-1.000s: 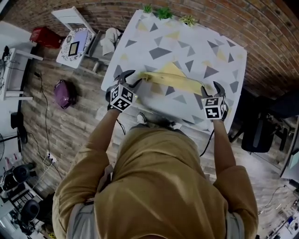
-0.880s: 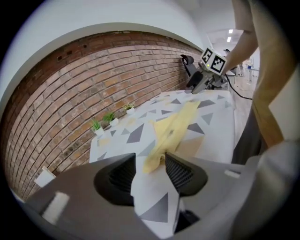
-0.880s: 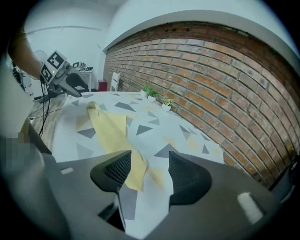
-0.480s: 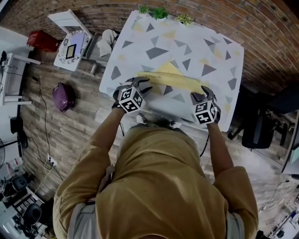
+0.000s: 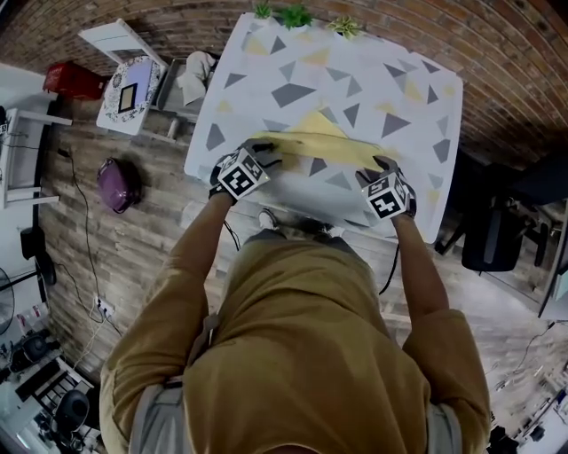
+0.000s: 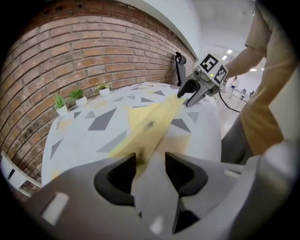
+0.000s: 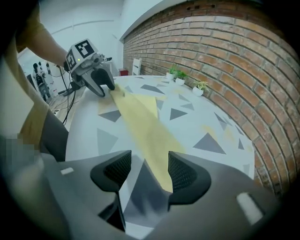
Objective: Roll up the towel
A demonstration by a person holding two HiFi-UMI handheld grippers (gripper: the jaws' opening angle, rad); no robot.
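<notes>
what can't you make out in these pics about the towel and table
- Towel ends: head view, covered by the left gripper and right gripper.
- Number of towel layers: too small in head view, blurred near the jaws in both gripper views.
- Plants: head view, tiny at the top edge.

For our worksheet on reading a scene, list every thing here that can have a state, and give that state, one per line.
towel, lying flat on the table as a long narrow strip with a triangular flap
left gripper, jaws apart at the towel's left end, not clamping it
right gripper, jaws apart, the towel's other end between them, unpinched
potted plants, upright at the table's far edge
</notes>
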